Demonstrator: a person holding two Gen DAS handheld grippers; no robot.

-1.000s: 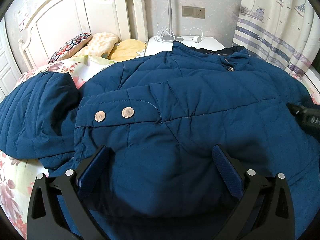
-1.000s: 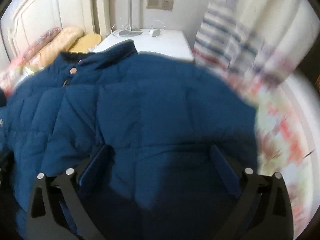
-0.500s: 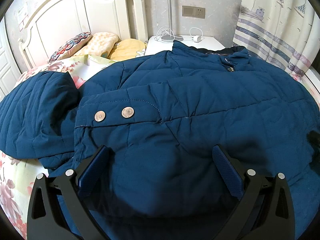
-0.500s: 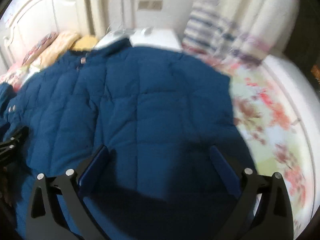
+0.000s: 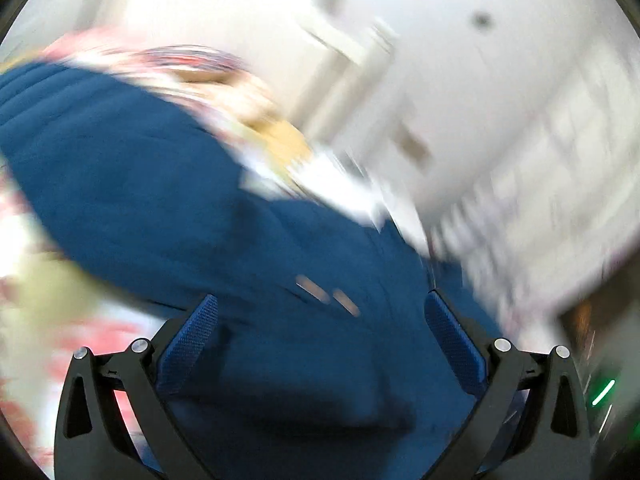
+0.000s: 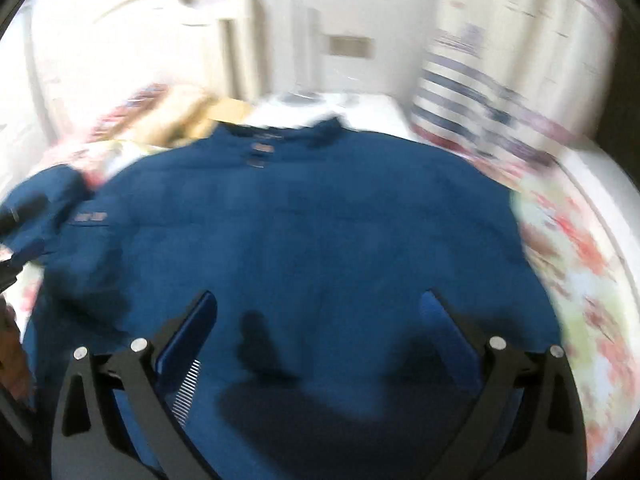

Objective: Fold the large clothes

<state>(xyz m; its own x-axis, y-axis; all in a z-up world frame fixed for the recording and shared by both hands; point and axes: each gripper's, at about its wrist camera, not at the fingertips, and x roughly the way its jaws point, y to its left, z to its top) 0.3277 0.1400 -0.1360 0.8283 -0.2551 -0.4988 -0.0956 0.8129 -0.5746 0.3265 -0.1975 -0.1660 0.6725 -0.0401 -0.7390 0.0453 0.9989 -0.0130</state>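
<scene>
A large dark blue quilted jacket (image 6: pixel 312 232) lies spread on the bed, collar toward the headboard, one sleeve (image 6: pixel 44 204) off to the left. My right gripper (image 6: pixel 318 316) is open and empty above the jacket's lower part. My left gripper (image 5: pixel 320 320) is open and empty, tilted hard over the jacket (image 5: pixel 160 200), near two metal snaps (image 5: pixel 328 296). Both views are motion-blurred.
The floral bedsheet (image 6: pixel 580 280) shows to the right of the jacket. Pillows (image 6: pixel 176 116) lie by the white headboard (image 6: pixel 132 32). A white nightstand (image 6: pixel 360 108) and a striped curtain (image 6: pixel 500 92) stand behind the bed.
The left gripper has swung and rolled sharply, so its view is now tilted and blurred. The right gripper has pulled back, showing the whole jacket. Both stay open.
</scene>
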